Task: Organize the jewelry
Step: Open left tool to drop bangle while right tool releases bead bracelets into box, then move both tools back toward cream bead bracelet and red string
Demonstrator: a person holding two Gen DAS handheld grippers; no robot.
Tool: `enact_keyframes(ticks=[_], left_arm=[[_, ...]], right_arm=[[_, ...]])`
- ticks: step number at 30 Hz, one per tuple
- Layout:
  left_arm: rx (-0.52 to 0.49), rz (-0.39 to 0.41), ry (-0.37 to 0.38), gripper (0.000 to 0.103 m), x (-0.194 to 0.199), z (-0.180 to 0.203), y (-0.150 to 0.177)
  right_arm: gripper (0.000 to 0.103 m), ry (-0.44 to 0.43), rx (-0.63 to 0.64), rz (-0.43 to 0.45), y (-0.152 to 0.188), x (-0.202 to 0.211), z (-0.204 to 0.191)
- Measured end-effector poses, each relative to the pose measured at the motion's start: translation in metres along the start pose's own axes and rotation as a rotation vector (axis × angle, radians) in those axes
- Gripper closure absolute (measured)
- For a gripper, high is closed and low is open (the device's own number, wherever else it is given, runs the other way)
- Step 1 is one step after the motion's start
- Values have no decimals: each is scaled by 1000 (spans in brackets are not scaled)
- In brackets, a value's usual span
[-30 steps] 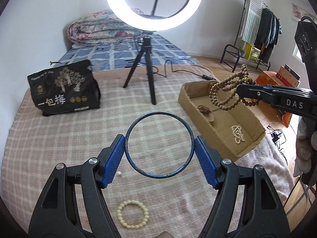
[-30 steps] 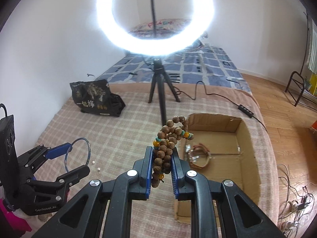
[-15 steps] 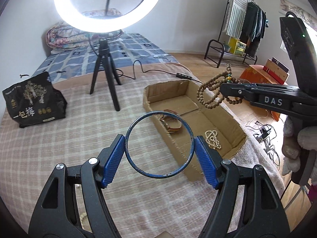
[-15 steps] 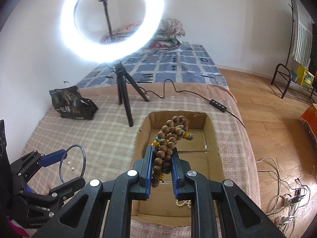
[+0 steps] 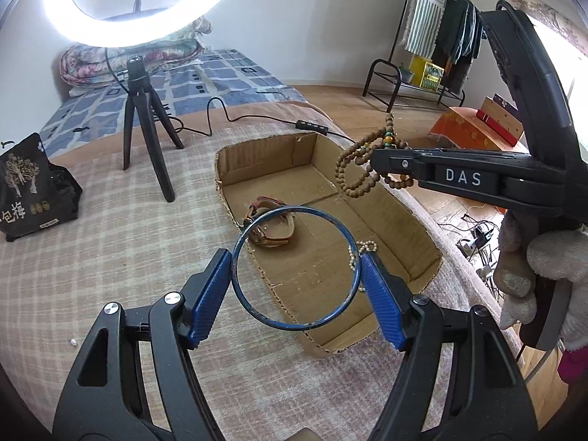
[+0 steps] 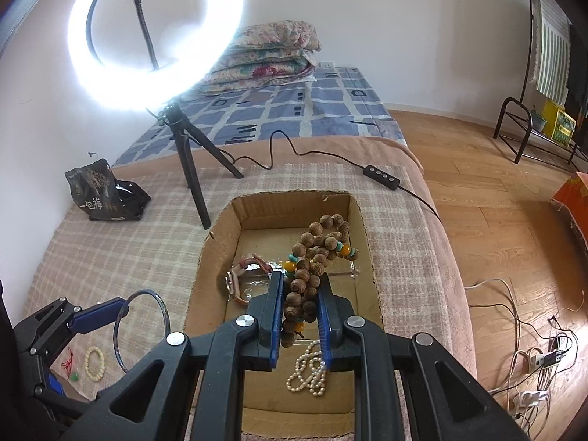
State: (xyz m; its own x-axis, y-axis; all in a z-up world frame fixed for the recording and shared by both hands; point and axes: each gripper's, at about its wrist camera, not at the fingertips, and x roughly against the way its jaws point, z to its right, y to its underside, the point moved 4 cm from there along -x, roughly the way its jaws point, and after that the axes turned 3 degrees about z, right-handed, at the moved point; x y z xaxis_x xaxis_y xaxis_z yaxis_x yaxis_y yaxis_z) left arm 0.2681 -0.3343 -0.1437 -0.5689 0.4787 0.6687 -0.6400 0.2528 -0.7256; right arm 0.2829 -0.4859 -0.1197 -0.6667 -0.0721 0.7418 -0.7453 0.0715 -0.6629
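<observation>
Jewelry is split between both tools: the left gripper [image 5: 297, 282] pinches a thin blue bangle [image 5: 296, 269] across its width between its blue pads, above the near-left edge of the cardboard box [image 5: 257, 154], and the right gripper [image 6: 301, 308] is pressed onto a bunched strand of wooden prayer beads [image 6: 316, 257] hanging over the box's middle. On the box floor lie a leather-strap watch [image 6: 239, 286] at left and a pearl strand [image 6: 308, 367] nearer; a pale bead bracelet [image 6: 94, 363] rests on the checked blanket [image 6: 110, 250] left of the box.
</observation>
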Motion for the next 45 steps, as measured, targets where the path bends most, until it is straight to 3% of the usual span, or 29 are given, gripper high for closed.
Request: enact_keyframes(ticks=[7, 9, 11, 13, 17, 32, 45], left_arm=[[-20, -13, 12, 30, -9, 10, 2], [-27, -23, 15, 29, -10, 11, 2], [-33, -29, 6, 24, -11, 11, 3], [-25, -43, 8, 21, -13, 9, 4], [-20, -52, 4, 21, -13, 6, 7], [-8, -24, -10, 21, 17, -9, 8], [13, 41, -83, 21, 85, -53, 11]], right_arm=[[83, -3, -27, -5, 1, -8, 8], [67, 2, -48, 9, 0, -7, 12], [41, 7, -76, 21, 0, -4, 16], [29, 12, -100, 34, -1, -2, 20], [21, 29, -111, 41, -1, 2, 23], [19, 53, -79, 49, 1, 20, 7], [13, 47, -47, 73, 6, 54, -25]])
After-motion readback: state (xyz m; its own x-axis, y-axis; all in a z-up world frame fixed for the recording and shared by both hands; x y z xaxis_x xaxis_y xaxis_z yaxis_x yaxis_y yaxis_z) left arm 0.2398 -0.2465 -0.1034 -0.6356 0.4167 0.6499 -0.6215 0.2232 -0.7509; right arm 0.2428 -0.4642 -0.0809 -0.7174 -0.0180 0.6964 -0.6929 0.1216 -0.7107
